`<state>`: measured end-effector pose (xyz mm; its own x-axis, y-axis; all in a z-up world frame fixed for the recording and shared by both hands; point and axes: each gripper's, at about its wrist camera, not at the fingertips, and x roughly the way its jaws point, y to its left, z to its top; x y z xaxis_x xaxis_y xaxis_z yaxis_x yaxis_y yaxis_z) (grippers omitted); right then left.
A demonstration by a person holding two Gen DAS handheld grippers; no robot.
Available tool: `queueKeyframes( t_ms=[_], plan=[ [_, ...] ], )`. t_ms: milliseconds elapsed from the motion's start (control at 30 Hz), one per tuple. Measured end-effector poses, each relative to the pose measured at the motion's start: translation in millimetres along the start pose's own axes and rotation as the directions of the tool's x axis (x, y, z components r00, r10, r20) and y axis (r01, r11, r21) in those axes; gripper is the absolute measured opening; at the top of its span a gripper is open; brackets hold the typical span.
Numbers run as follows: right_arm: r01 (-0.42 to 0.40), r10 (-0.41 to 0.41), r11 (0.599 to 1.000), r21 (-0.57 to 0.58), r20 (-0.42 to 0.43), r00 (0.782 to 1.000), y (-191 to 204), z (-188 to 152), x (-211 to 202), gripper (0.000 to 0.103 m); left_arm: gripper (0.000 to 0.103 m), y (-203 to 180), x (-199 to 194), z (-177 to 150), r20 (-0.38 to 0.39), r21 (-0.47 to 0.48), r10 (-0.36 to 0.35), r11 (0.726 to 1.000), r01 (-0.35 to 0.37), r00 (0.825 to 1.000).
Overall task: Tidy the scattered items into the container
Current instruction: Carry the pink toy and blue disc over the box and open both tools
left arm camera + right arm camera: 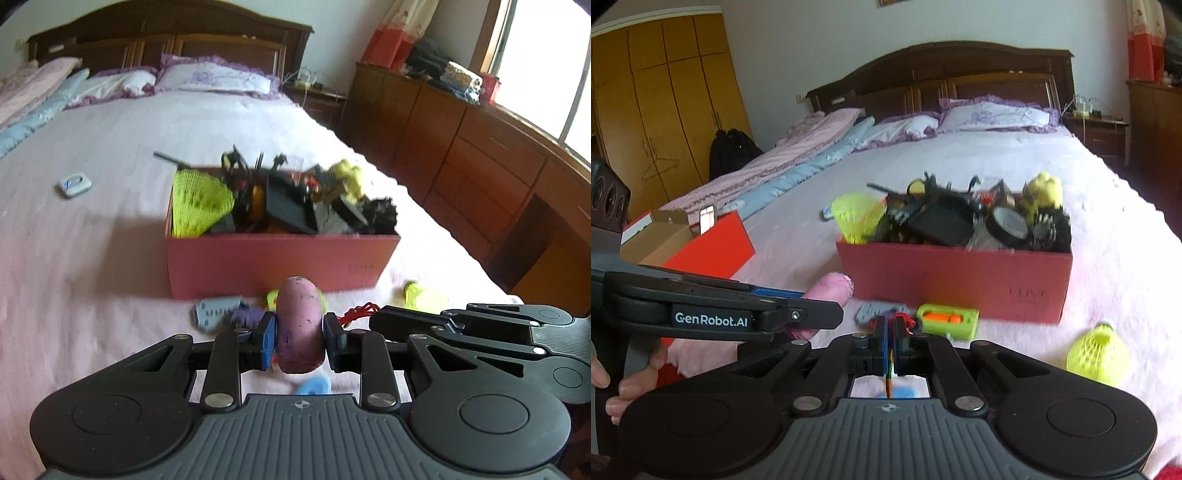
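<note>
A pink-red box [280, 258] full of toys stands on the bed; it also shows in the right wrist view [953, 280]. My left gripper [300, 332] is shut on a purple sweet potato [300, 325], held just in front of the box. In the right wrist view the potato [827, 295] shows pink beside the left gripper's arm. My right gripper [891, 332] is shut on a red knotted cord [905, 320] with a thin coloured strand hanging between the fingers. The cord also shows in the left wrist view [360, 312].
On the bed before the box lie a grey-blue comb-like piece [877, 310], a green block with an orange part [947, 320] and a yellow mesh shuttlecock [1099, 356]. A small white device [74, 184] lies far left. A cardboard box with a red lid [690, 240] sits at left.
</note>
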<state>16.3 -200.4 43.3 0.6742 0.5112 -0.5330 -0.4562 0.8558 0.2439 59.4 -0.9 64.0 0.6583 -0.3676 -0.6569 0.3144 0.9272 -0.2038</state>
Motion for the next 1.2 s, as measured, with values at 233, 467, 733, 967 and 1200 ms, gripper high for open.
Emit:
queueKeyframes(
  t_ms=[233,467,733,967,1200],
  plan=[
    [0.013,-0.012,1.0,-0.029,0.025,1.0,-5.9,33.1,18.5,0.003,0.028,-4.4,12.5,37.6,0.052,0.037,-0.013,0.999,0.011,0.999],
    [0.058,-0.055,0.998,-0.038,0.073,0.996,-24.8,74.4,37.1,0.003,0.029,-3.5,33.4,71.5,0.084,0.073,-0.007,0.997,0.001,0.996],
    [0.129,-0.127,0.991,-0.028,0.057,0.99,-51.7,111.6,75.6,0.003,0.026,7.9,73.6,108.4,0.067,0.047,0.006,0.999,-0.009,0.998],
    [0.18,-0.18,0.983,-0.027,0.005,0.984,-66.4,123.7,114.8,0.003,0.026,13.8,99.4,127.6,0.043,0.047,0.051,0.997,-0.053,0.998],
    [0.177,-0.177,0.984,0.005,-0.038,0.984,-70.4,119.2,136.8,0.016,0.037,19.7,104.2,126.1,0.025,0.045,0.09,0.995,-0.091,0.996]
  ],
)
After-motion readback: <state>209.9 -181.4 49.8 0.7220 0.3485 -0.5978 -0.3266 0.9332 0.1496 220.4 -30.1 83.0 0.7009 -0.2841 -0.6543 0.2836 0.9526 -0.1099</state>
